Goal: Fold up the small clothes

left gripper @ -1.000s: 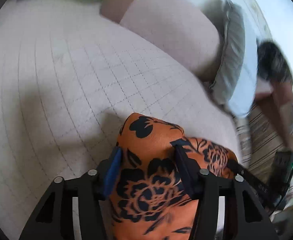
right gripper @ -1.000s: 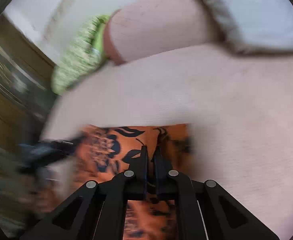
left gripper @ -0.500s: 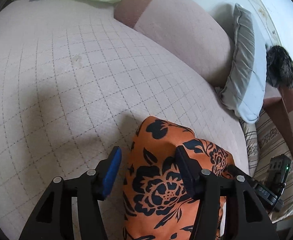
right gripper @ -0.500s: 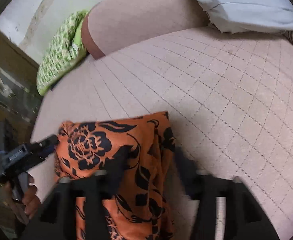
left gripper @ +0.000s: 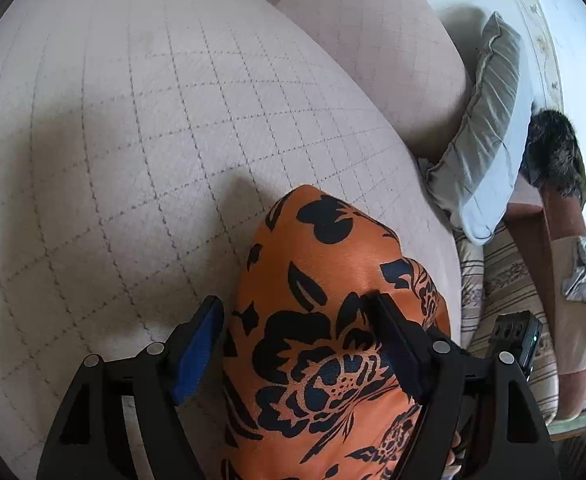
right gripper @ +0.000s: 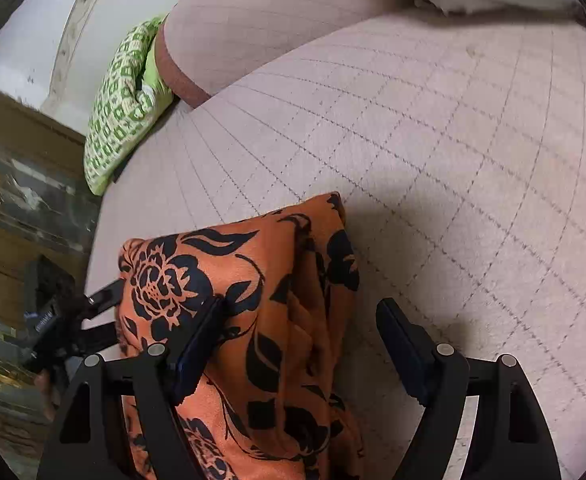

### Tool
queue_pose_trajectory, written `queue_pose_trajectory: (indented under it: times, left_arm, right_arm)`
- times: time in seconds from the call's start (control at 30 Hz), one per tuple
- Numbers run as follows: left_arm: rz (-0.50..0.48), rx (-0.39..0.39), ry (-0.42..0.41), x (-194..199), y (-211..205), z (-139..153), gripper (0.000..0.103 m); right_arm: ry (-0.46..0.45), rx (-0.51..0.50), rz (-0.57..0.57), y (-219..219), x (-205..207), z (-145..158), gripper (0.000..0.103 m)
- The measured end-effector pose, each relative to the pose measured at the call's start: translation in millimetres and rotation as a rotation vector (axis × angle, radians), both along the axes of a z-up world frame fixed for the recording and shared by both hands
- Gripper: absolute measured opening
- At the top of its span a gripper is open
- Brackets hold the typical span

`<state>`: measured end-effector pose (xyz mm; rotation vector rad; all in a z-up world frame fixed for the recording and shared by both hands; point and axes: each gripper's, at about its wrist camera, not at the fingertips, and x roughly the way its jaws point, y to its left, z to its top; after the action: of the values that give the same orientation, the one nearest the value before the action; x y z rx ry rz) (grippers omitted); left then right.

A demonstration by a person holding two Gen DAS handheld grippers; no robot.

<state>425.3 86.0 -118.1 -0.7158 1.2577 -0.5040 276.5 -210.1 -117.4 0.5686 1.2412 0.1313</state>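
An orange garment with black flowers (left gripper: 333,320) lies in a folded heap on the quilted beige seat (left gripper: 133,120). My left gripper (left gripper: 295,298) straddles one end of it. Its jaws are opening: the blue pad stands just clear of the cloth and the other finger rests against it. In the right wrist view the garment (right gripper: 277,300) runs between the opening jaws of my right gripper (right gripper: 301,301). The left finger lies over the cloth and the right finger (right gripper: 401,340) is well off it. The left gripper's body (right gripper: 65,312) shows at the garment's far end.
A green patterned pillow (right gripper: 121,112) lies at one end of the seat and a grey-blue pillow (left gripper: 481,152) at the other. A beige bolster (left gripper: 373,40) runs along the back. Striped fabric (left gripper: 505,288) and a dark furry thing (left gripper: 553,148) lie past the seat's edge.
Both grippers have come down towards the seat and opened. The right gripper, shut on the garment a second ago, has let it go, and the cloth now rests on the seat.
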Motion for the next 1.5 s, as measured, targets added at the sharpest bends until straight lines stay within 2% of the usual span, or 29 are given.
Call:
queue_pose_trajectory:
  times: [0.1,0.17,0.2,0.23,0.27,0.33,0.43,0.5,0.53,0.6,0.63,0.67,0.7,0.77,0.83,0.9,1.0,1.1,1.13,1.17,1.2,1.33,1.4,1.47,1.5]
  left_arm:
    - [0.024,-0.089,0.065,1.6,3.3,-15.1,0.072]
    - [0.032,-0.1,0.069,2.4,5.0,-18.7,0.065]
    - [0.024,-0.076,0.05,2.7,3.8,-16.3,0.06]
    - [0.02,-0.059,0.031,1.9,2.8,-12.5,0.056]
    - [0.017,-0.045,0.009,0.2,1.5,-7.1,0.048]
    - [0.006,-0.045,-0.055,-4.5,1.0,11.9,0.044]
    - [0.02,-0.106,-0.146,-7.3,6.0,36.1,0.043]
    - [-0.003,-0.062,-0.197,0.6,-0.5,39.0,0.049]
    - [-0.022,-0.022,-0.177,6.3,-4.8,31.6,0.051]
    - [0.014,0.106,-0.087,10.0,-1.4,5.6,0.058]
    - [0.032,0.097,-0.073,8.2,2.8,0.2,0.064]
    - [0.044,0.054,-0.056,5.7,9.4,-1.9,0.066]
    - [0.045,0.043,-0.037,4.3,12.6,1.3,0.063]
    - [0.057,0.047,-0.026,-0.5,18.3,13.3,0.064]
    - [0.044,0.064,-0.045,-5.5,22.5,22.9,0.065]
    - [0.015,0.121,-0.051,-14.0,17.2,28.5,0.065]
    - [-0.044,0.18,-0.023,-40.2,8.3,22.3,0.063]
    - [-0.029,0.213,-0.035,-76.9,12.3,19.6,0.062]
    - [-0.035,0.223,-0.039,-91.4,13.1,18.6,0.06]
    - [-0.04,0.228,-0.039,-105.0,13.6,17.1,0.052]
    - [-0.046,0.223,-0.036,-120.1,14.4,16.0,0.043]
    - [0.008,0.181,-0.068,-163.8,20.8,20.1,0.029]
    - [0.023,0.183,-0.078,-174.5,24.7,20.7,0.009]
    - [0.037,0.162,-0.116,-191.8,31.8,33.5,0.007]
    - [0.044,0.18,-0.155,-199.5,36.7,41.1,0.007]
  right_arm:
    - [-0.006,-0.029,0.032,6.3,-0.9,2.8,0.078]
    - [0.014,-0.011,0.036,6.0,-0.5,-4.3,0.065]
    - [0.022,0.026,0.048,5.4,-0.1,-8.4,0.05]
    - [0.025,0.061,0.052,5.4,1.2,-10.5,0.044]
    - [0.026,0.061,0.053,4.4,2.5,-9.8,0.034]
    - [0.005,0.099,0.05,0.3,1.9,1.2,0.025]
    - [-0.114,0.135,0.066,-8.9,-0.8,32.5,0.024]
    - [-0.179,0.13,0.068,-12.9,1.1,41.9,0.024]
    - [-0.181,0.125,0.064,-14.0,4.0,39.1,0.024]
    - [-0.107,0.109,0.029,-15.2,15.0,13.5,0.032]
    - [-0.059,0.106,0.02,-13.7,18.4,0.9,0.042]
    - [-0.008,0.132,0.007,-14.0,17.8,-11.6,0.052]
    - [0.007,0.17,-0.008,-15.9,14.9,-13.8,0.053]
    - [-0.007,0.191,-0.009,-18.0,9.2,0.0,0.056]
    - [-0.057,0.152,0.012,-17.3,2.3,20.7,0.065]
    - [-0.107,0.136,0.014,-17.3,-5.0,37.7,0.066]
    - [-0.095,0.155,0.016,-14.3,-19.9,36.8,0.065]
    - [-0.067,0.134,0.001,-14.6,-58.7,27.2,0.062]
    - [-0.05,0.142,-0.005,-12.9,-70.5,21.7,0.056]
    - [-0.02,0.151,-0.001,-8.4,-85.7,14.0,0.049]
    - [-0.001,0.141,0.004,-4.9,-94.2,9.8,0.038]
    - [0.005,0.1,0.02,9.4,-122.2,8.6,0.022]
    - [-0.032,0.049,0.019,12.4,-128.8,14.7,0.015]
    - [-0.028,0.046,0.005,10.6,-130.4,17.6,0.008]
    - [-0.048,0.041,0.002,12.9,-131.6,24.9,0.008]
